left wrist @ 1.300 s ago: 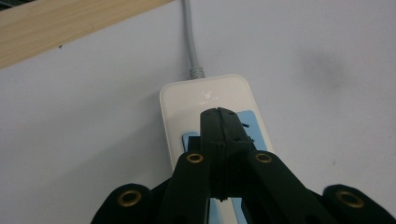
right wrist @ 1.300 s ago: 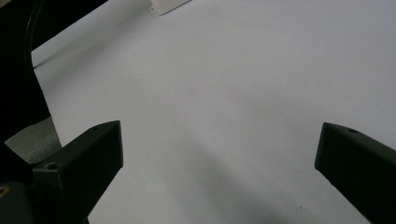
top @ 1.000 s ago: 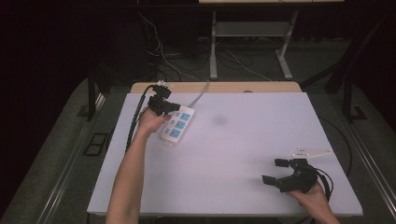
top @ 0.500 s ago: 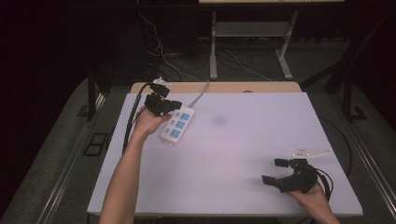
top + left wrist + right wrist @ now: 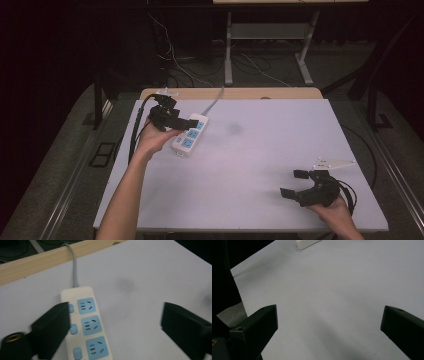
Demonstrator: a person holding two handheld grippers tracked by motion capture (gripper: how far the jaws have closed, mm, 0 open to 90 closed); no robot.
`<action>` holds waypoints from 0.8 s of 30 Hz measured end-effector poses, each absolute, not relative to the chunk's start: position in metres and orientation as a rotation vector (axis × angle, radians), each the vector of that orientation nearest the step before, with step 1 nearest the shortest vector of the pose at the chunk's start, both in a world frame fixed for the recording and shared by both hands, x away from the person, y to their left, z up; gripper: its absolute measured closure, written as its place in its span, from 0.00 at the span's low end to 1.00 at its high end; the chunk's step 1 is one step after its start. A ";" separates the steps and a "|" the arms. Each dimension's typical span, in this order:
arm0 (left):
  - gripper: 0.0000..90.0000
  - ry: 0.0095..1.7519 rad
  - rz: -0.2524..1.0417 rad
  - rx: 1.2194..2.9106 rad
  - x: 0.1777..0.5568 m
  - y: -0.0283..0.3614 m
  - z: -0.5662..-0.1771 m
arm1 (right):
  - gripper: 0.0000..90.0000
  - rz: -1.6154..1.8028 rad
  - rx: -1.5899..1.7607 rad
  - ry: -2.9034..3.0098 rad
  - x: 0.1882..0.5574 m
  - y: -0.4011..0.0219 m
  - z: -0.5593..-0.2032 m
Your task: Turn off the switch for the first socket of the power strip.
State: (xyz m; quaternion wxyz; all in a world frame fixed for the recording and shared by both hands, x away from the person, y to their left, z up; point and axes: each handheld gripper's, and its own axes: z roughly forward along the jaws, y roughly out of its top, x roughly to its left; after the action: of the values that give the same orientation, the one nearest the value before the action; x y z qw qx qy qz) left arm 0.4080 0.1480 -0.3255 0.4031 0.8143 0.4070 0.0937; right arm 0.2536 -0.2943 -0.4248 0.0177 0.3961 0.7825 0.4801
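A cream power strip [image 5: 190,136] with blue sockets lies at the table's back left, and its grey cord [image 5: 215,102] runs off over the far edge. My left gripper [image 5: 187,120] hovers just above the strip's left side and is open. Its jaws have just been opening, with nothing pressed between them. In the left gripper view the power strip [image 5: 87,327] lies below the left gripper [image 5: 115,310], partly behind one jaw. My right gripper [image 5: 294,183] rests open near the front right corner. In its own view the right gripper [image 5: 329,312] has only bare table between its jaws.
The white table top [image 5: 250,165] has a wooden strip [image 5: 260,93] along its far edge and a faint dark smudge [image 5: 233,129] near the middle. Beyond the table, cables and a metal stand [image 5: 228,60] are on the dark floor.
The left gripper has drawn back a little to the left and risen off the power strip, and its jaws now stand apart. The right gripper has stayed where it was.
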 end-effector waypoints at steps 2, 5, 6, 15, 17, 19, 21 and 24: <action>0.00 1.017 0.239 2.059 0.403 0.148 -0.324 | 0.01 1.492 1.231 2.431 0.253 -0.294 -0.425; 0.00 1.003 0.253 2.037 0.392 0.150 -0.321 | 0.01 1.493 1.231 2.431 0.253 -0.294 -0.425; 0.00 1.006 0.254 2.021 0.389 0.151 -0.321 | 0.01 1.492 1.232 2.430 0.253 -0.294 -0.425; 0.00 0.970 0.273 1.968 0.362 0.162 -0.321 | 0.01 1.492 1.226 2.431 0.253 -0.294 -0.425; 0.00 0.955 0.274 1.958 0.356 0.163 -0.321 | 0.01 1.491 1.227 2.431 0.253 -0.294 -0.425; 0.00 0.943 0.276 1.950 0.350 0.163 -0.323 | 0.01 1.491 1.227 2.431 0.253 -0.294 -0.425; 0.00 0.932 0.276 1.939 0.343 0.163 -0.325 | 0.01 1.491 1.223 2.430 0.253 -0.294 -0.425; 0.00 0.914 0.275 1.925 0.334 0.164 -0.328 | 0.01 1.494 1.221 2.428 0.253 -0.294 -0.424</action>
State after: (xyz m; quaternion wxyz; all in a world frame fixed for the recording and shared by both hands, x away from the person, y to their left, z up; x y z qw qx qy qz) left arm 0.3336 0.1638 -0.3285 0.4762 0.7878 0.3742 0.1127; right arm 0.2527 -0.2935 -0.4243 0.0201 0.3936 0.7827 0.4817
